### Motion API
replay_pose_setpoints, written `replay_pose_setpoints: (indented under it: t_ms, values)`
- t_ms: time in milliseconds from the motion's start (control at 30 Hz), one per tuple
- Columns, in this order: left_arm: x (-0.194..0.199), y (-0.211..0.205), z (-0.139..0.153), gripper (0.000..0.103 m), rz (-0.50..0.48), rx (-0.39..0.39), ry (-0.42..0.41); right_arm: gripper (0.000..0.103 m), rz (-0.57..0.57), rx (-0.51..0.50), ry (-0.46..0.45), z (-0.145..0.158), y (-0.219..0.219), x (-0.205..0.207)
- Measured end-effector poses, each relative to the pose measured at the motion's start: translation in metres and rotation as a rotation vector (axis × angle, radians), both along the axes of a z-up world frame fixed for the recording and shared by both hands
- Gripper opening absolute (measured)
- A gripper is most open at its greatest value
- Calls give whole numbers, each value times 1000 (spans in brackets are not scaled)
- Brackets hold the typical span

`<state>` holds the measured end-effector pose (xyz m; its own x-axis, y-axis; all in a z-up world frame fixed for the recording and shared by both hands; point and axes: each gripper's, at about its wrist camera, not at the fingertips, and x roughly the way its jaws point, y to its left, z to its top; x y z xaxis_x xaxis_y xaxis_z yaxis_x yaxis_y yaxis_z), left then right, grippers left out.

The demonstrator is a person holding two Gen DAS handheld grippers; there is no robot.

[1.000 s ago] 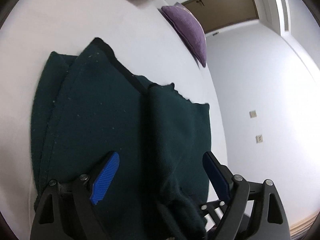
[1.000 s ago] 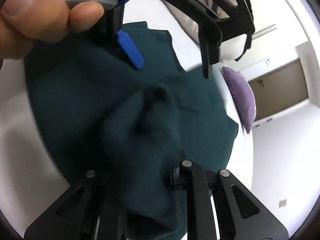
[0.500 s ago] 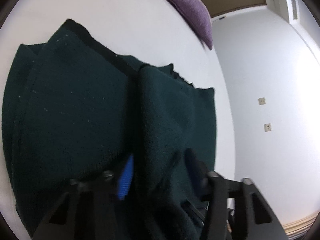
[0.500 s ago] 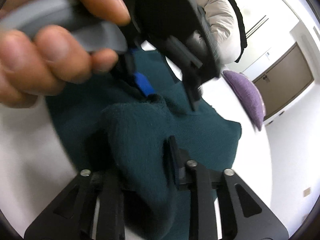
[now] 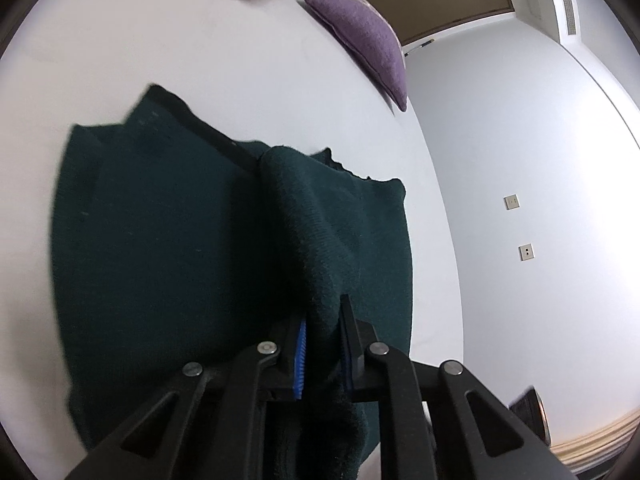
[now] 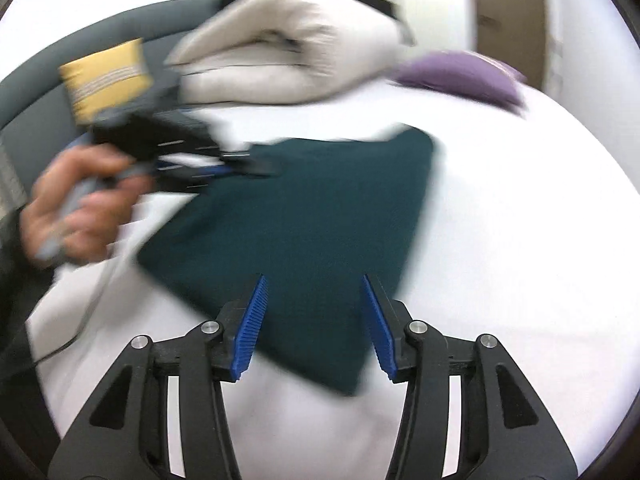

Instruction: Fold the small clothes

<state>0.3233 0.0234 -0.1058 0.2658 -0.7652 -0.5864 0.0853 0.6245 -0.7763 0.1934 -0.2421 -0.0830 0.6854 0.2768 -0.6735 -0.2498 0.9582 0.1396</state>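
Left tongs (image 5: pixel 323 338) closing, clamped on dark green garment (image 5: pixel 168 248) on white bed (image 5: pixel 160 40); right tongs (image 6: pixel 316 320) opening, empty.

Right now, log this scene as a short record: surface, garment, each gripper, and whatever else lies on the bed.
surface: white bed sheet
garment: dark green sweater, lying partly folded on the sheet
left gripper: jaws closing, pads pinching a raised fold of the sweater
right gripper: jaws opening, nothing between the pads, held above the sweater
other items: purple cushion, beige bedding, yellow cushion
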Motion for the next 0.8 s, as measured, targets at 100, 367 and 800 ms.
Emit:
replay_pose_setpoints:
  t_ms: [100, 367, 800]
  values:
    - [-2, 23, 4, 15, 14, 3, -12, 46, -63, 14, 10, -9, -21, 12]
    - [-6, 91, 4, 13, 92, 24, -12, 48, -19, -60, 44, -37, -2, 56]
    - [-2, 100, -48, 17, 163, 35, 38, 59, 39, -219, 38, -49, 81, 33]
